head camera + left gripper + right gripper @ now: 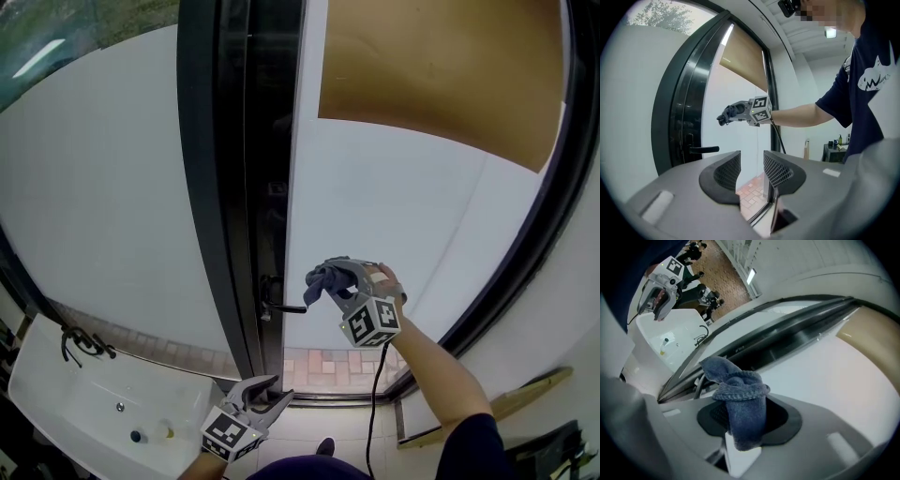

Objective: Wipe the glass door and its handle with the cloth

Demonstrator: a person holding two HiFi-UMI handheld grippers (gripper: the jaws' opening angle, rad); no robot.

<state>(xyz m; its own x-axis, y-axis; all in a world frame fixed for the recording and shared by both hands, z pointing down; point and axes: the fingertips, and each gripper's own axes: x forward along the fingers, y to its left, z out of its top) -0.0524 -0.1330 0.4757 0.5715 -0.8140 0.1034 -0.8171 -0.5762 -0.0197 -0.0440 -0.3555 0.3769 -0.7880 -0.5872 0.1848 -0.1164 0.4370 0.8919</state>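
Note:
My right gripper is shut on a bunched blue-grey cloth, held just right of and slightly above the black door handle. In the right gripper view the cloth stands up between the pads, the frosted glass door right behind it. The glass door fills the middle of the head view. My left gripper hangs low, open and empty. From the left gripper view I see its parted fingertips, the handle and the right gripper with the cloth.
The black door frame runs up beside the handle. A white basin sits at lower left. A tan blind covers the door's top. A cable hangs from the right gripper. Brick paving shows below the glass.

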